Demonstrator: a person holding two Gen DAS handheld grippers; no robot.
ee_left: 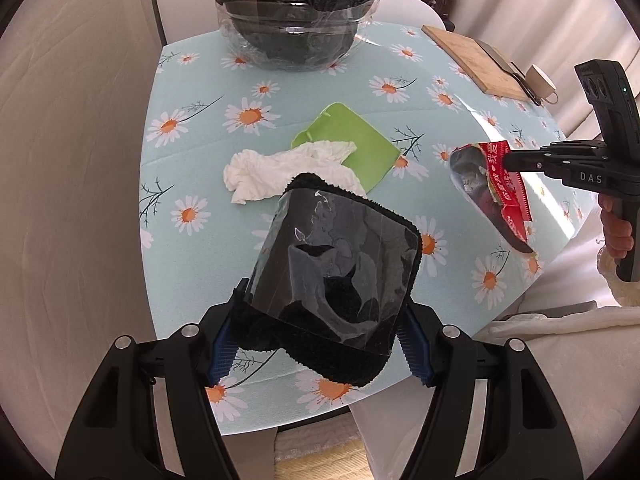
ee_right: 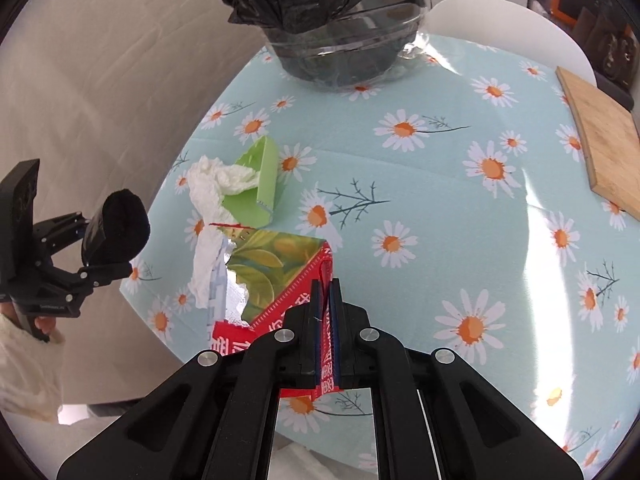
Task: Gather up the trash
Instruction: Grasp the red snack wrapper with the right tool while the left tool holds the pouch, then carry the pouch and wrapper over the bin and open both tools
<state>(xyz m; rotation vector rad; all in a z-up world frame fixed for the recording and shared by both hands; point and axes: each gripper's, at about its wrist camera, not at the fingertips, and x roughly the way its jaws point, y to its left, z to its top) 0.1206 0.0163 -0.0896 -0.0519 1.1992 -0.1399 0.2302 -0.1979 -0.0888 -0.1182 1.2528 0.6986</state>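
Left tongs (ee_left: 320, 312): partly spread and clamped on a black fleecy cloth in a clear plastic sleeve (ee_left: 336, 264), the blue pads pressing on both its sides; the bundle is lifted clear of the surface (ee_left: 304, 76).
Right tongs (ee_right: 325, 312): pinched fully together on a torn red snack wrapper (ee_right: 276, 276) with a green leaf print, gripping its red edge; the wrapper hangs above the surface near the front edge.
Bin: a clear bowl lined with a black trash bag (ee_left: 296, 4) stands at the far edge of the surface, well apart from both held pieces. What already lies inside it cannot be told.
Done so far: two pieces appear picked up, one in each hand, neither yet dropped in the bag.
Left on the surface: a crumpled white tissue (ee_left: 280, 172) lying partly over a green folded card (ee_left: 352, 140), near the middle.
Probably not trash: a wooden cutting board (ee_left: 476, 60) and a white cup (ee_left: 540, 80) at the right side.
Judgement: roughly midway; both loads need carrying to the bag, then the tissue and green card remain.
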